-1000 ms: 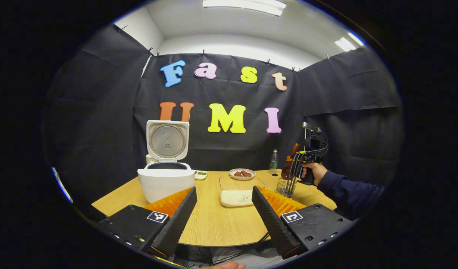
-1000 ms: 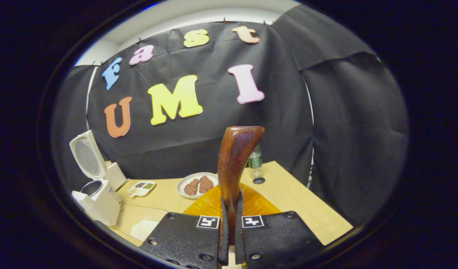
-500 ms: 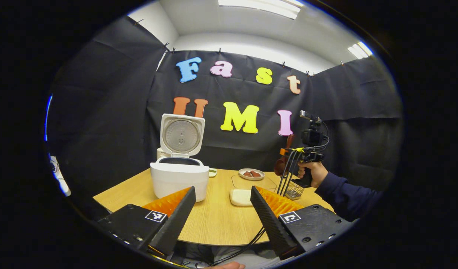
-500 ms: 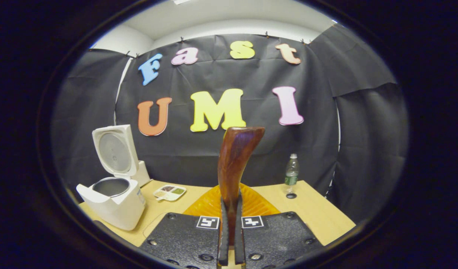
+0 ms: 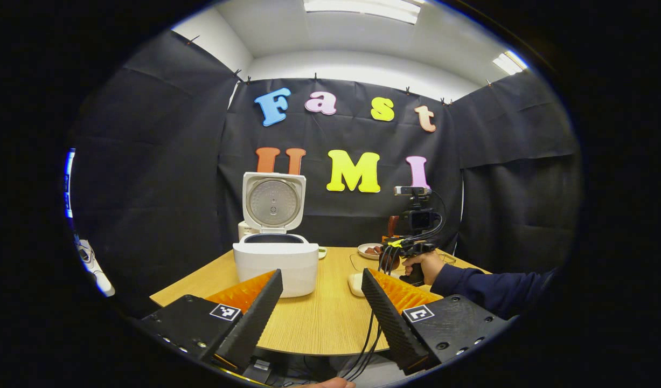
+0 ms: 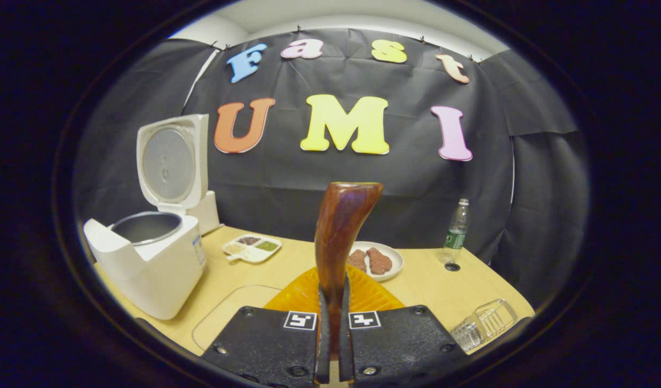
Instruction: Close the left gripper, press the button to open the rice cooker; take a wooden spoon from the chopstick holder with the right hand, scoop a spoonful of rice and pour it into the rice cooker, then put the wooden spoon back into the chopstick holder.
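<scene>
A black-draped booth surrounds a pale wooden desk, and nearly everything the task needs sits on it. Largest is the white rice cooker, at about ten o'clock in the right gripper view, its lid upright and the metal pot bare, so the button press looks done. In front of the cooker lies a flat clear-lidded tray, which I take to hold the rice. The left tongs hang wide apart over the near desk edge, gripping nothing. The right tongs are pinched tight on the handle of the wooden spoon, which stands straight up at twelve o'clock. What has changed in the last second: the right tongs have carried the spoon away from the wire chopstick holder, now lying at four o'clock, and swung leftward and lower toward the middle of the desk, with the plate of brown food now just behind the spoon. So the pick-up is finished, and scooping seems next; the spoon's bowl must be tipped down into the tray.
</scene>
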Motion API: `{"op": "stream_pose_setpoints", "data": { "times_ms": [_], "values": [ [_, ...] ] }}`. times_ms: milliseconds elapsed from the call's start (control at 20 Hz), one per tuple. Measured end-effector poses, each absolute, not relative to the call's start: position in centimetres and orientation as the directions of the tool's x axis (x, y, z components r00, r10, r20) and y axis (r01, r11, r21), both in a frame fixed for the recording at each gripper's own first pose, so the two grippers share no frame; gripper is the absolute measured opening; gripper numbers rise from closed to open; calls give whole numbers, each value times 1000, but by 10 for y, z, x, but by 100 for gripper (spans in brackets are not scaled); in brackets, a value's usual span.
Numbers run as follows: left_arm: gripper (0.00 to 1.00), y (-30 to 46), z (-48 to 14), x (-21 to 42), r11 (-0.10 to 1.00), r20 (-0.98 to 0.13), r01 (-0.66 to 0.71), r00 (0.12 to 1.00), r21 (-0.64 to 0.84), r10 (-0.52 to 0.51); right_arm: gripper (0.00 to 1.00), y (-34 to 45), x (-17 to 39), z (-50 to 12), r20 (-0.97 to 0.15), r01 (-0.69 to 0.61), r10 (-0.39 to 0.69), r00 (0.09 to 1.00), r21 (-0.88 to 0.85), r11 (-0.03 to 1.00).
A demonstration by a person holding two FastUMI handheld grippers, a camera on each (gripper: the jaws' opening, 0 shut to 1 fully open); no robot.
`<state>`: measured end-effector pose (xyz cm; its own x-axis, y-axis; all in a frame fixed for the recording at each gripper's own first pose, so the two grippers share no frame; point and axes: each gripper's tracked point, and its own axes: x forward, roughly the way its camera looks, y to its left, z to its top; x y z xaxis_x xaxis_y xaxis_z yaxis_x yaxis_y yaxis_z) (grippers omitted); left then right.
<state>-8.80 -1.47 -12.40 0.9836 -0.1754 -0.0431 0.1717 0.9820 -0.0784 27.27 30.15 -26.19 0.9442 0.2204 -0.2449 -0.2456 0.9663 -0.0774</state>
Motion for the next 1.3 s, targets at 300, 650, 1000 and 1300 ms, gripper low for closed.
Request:
{"op": "stream_pose_setpoints", "data": {
  "times_ms": [300, 650, 1000, 1300],
  "values": [
    [94, -14, -137, -84, 969, -63, 222, 971, -108, -229, 8, 290, 281, -297, -277, -199, 170, 946, -78, 977],
    [94, -14, -149, -78, 970, -100, 212, 969, -117, -224, 8, 336, 254, -307, -336, -304, 311, 889, 77, 950],
    [94, -9, -148, -81, 976, -88, 202, 974, -85, -209, 8, 361, 225, -311, -381, -369, 467, 798, 305, 878],
    [94, -2, -153, -78, 982, -85, 172, 980, -80, -178, 8, 361, 229, -296, -335, -366, 612, 717, 567, 738]
  ]
}}
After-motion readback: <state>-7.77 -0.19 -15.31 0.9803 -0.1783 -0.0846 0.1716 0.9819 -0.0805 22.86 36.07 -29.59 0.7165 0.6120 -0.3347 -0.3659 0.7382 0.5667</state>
